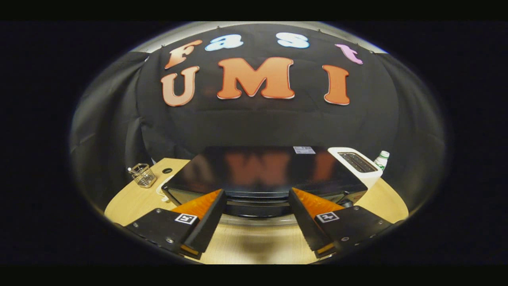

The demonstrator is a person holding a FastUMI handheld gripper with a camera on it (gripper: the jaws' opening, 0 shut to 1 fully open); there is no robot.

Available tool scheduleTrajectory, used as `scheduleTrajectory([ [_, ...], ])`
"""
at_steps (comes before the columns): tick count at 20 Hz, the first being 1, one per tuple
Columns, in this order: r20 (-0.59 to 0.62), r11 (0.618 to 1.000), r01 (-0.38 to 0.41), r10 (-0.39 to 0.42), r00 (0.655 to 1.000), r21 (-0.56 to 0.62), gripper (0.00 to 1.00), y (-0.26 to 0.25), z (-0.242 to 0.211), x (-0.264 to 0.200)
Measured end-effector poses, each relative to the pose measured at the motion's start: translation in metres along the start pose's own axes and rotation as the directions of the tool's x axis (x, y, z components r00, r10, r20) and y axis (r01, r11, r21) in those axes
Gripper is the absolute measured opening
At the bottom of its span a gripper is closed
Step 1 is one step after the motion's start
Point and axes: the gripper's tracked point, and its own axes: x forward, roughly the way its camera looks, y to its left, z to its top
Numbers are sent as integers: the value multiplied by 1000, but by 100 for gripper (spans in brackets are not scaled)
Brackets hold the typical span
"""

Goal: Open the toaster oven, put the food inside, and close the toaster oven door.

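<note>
The tool (257, 194) is open, its two fingers spread wide and holding nothing. Its tips reach the front upper edge of the toaster oven (262, 171), which sits straight ahead at 12 o'clock on the pale wooden tabletop (254, 242). Whether the fingertips actually touch the oven's front I cannot tell. The oven is a dark, glossy box seen from above; its top mirrors the booth wall behind it, and a small pale label lies near its back right corner. Between the fingers a strip of the oven's front shows, with a bright rim below it; the door appears closed, though the view is too steep to be sure.

At about 2 o'clock, just beside the oven's right flank, stands a white slot toaster (357, 163), and beyond it at the tabletop's far edge a clear bottle with a white cap (381, 159). At 10 o'clock, well apart from the oven, a small wire basket (143, 174) rests near the tabletop's left rim, with a dark round hole in the wood beside it.
</note>
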Motion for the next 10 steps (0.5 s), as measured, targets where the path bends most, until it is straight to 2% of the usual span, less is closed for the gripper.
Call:
scheduleTrajectory([
  [3, 4, 1000, -25, 25, 1000, -13, 85, 6, -16, -24],
  [8, -124, 987, -151, 143, 982, -56, 84, 15, -56, -60],
  [10, -141, 980, -192, 182, 973, -59, 84, 16, -70, -68],
])
